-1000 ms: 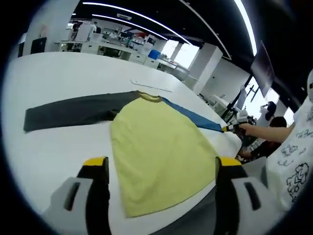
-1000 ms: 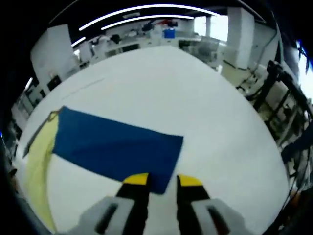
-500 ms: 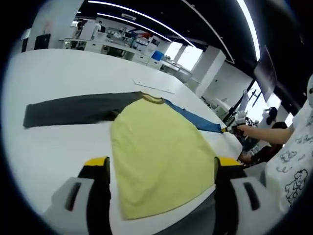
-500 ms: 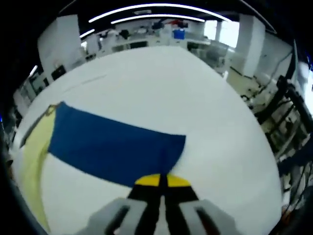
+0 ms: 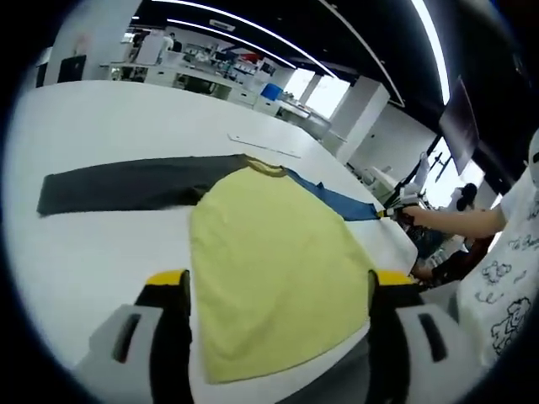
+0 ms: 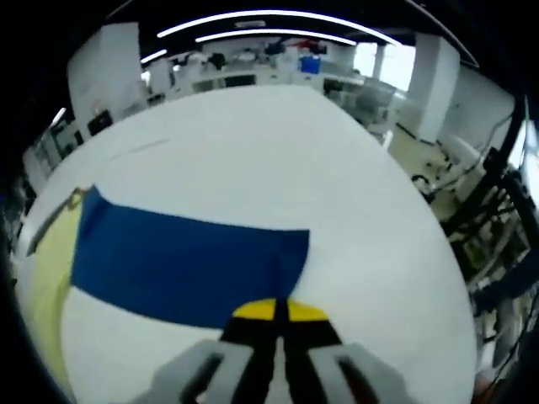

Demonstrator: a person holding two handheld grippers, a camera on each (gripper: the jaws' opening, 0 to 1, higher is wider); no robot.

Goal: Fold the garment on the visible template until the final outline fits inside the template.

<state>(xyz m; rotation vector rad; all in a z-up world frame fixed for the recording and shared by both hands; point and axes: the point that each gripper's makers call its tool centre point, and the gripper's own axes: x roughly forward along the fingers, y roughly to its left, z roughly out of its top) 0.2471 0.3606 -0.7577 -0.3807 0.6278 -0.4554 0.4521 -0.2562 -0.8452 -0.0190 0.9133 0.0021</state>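
A long-sleeved shirt lies flat on the white table (image 5: 93, 252). It has a yellow body (image 5: 269, 261), a dark grey sleeve (image 5: 126, 183) stretched to the left and a blue sleeve (image 5: 341, 202) running to the right. My left gripper (image 5: 280, 279) hovers open over the hem of the yellow body, one jaw on each side. The right gripper (image 5: 394, 210), held by a hand, sits at the blue sleeve's end. In the right gripper view my right gripper (image 6: 276, 310) is shut on the cuff of the blue sleeve (image 6: 185, 261), and the yellow body (image 6: 42, 286) shows at the left.
A thin pale strip (image 5: 261, 146) lies on the table beyond the collar. The table's edge (image 6: 421, 252) curves close to the right of the cuff. A person in a white printed shirt (image 5: 509, 278) stands at the right. Desks and shelves fill the far room.
My right gripper went from open beside the cuff to shut on it, and the cuff edge has puckered slightly. The left gripper stays open over the hem.
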